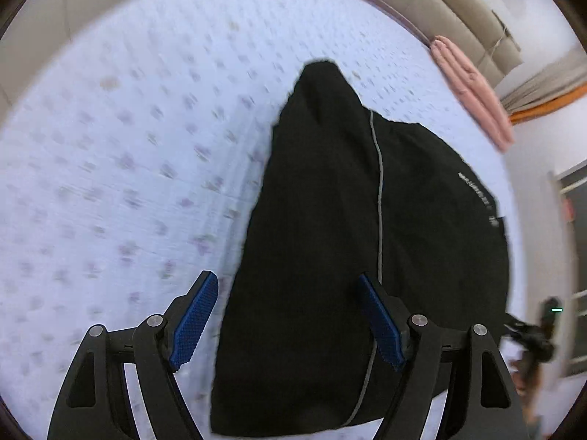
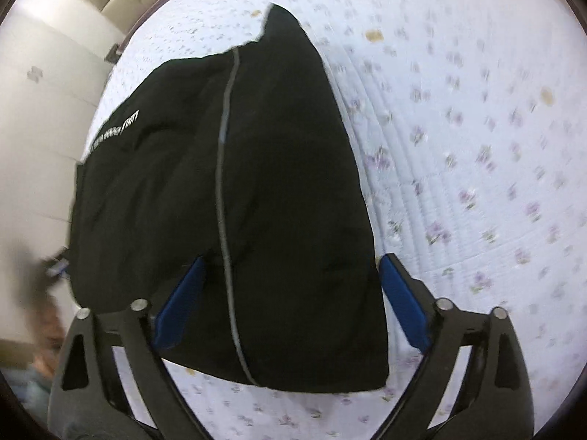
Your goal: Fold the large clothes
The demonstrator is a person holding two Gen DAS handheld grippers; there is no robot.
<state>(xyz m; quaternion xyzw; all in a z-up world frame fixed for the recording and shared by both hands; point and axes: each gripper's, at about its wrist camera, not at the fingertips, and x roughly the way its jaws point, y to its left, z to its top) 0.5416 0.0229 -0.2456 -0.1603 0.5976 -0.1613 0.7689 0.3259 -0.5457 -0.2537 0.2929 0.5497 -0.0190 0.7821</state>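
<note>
Bright even light, motion blur, fisheye-warped dark corners

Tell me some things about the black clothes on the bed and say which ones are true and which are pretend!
1. The black garment lies on a flowery bed cover. True.
2. The left hand-held gripper is squeezing the garment. False: its jaws stand open, gripping nothing.
3. A grey line runs down the garment. True.
4. The right hand-held gripper is shut. False: it is open.
5. Pink fabric lies on top of the black garment. False: it lies apart, by the bed's far edge.
</note>
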